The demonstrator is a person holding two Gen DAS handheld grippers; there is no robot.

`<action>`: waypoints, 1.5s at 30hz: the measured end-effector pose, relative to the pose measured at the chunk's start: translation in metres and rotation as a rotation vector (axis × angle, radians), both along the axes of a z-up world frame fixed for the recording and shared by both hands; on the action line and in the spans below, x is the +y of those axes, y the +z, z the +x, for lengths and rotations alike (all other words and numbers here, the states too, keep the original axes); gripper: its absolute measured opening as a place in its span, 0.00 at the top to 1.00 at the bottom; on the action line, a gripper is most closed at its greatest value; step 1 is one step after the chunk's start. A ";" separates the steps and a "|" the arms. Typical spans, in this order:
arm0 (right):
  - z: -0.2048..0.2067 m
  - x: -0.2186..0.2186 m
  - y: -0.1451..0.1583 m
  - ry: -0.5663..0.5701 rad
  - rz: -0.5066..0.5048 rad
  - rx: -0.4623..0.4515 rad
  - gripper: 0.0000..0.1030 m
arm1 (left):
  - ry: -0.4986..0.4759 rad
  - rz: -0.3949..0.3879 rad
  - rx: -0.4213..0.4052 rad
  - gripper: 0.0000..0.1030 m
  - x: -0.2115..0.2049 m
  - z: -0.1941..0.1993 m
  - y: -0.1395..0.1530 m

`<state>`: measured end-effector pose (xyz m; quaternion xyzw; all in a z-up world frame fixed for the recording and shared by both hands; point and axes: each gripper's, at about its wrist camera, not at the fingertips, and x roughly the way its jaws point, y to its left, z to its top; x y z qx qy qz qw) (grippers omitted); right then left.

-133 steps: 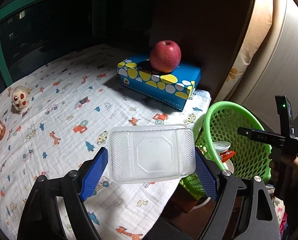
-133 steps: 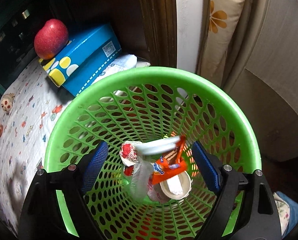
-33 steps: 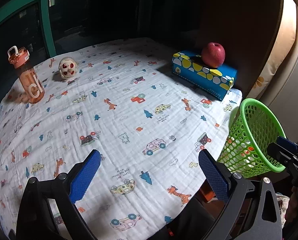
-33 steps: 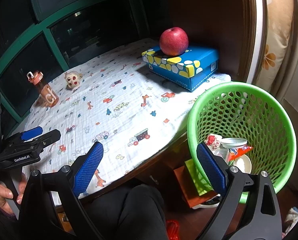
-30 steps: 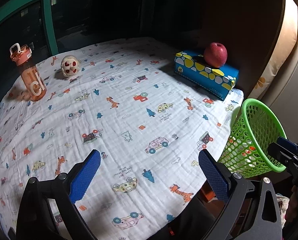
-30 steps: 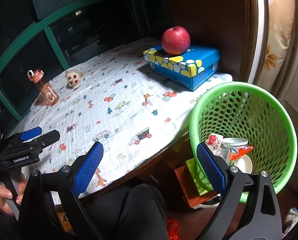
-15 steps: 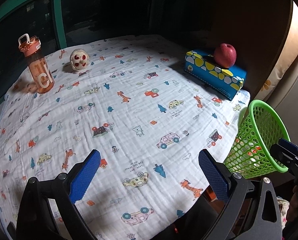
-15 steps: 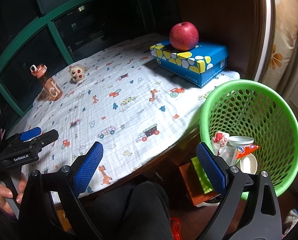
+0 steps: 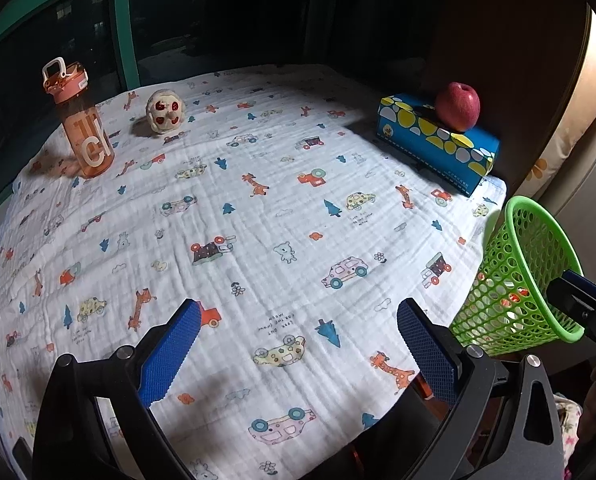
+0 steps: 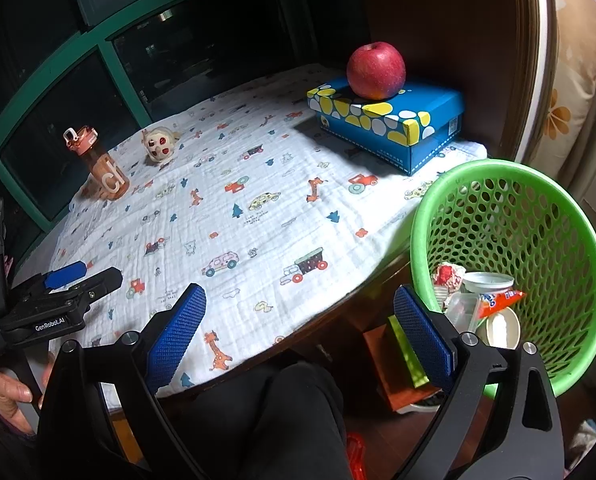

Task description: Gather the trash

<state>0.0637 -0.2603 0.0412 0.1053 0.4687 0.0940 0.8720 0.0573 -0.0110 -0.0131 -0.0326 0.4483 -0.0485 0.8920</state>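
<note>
Beside the near right edge of the worktop (image 10: 258,208), a green mesh basket (image 10: 509,184) sits lower than the cloth, likely so that scraps can be dropped over the edge into it. It holds the trash (image 10: 477,300): a crumpled red-and-white wrapper, a clear lidded cup, an orange packet and a pale round lid, all heaped at the bottom.

The left gripper (image 9: 298,354) and the right gripper (image 10: 299,336) both hang over the near edge, spread wide and holding nothing.

What is left on the cloth looks like keepers: an orange water bottle (image 9: 82,124) upright at the far left, a small round toy (image 9: 165,112) just beside it, and an apple (image 10: 375,70) resting on a blue box (image 10: 389,128) at the far right. I judge the collecting finished.
</note>
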 end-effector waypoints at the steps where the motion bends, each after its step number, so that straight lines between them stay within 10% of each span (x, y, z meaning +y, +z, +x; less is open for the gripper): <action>1: 0.000 0.000 0.000 0.001 -0.001 0.000 0.09 | 0.001 0.000 0.000 0.08 0.000 0.000 0.000; 45: 0.002 0.012 -0.003 0.033 0.011 0.000 0.08 | 0.053 0.048 -0.010 0.08 0.012 -0.004 -0.001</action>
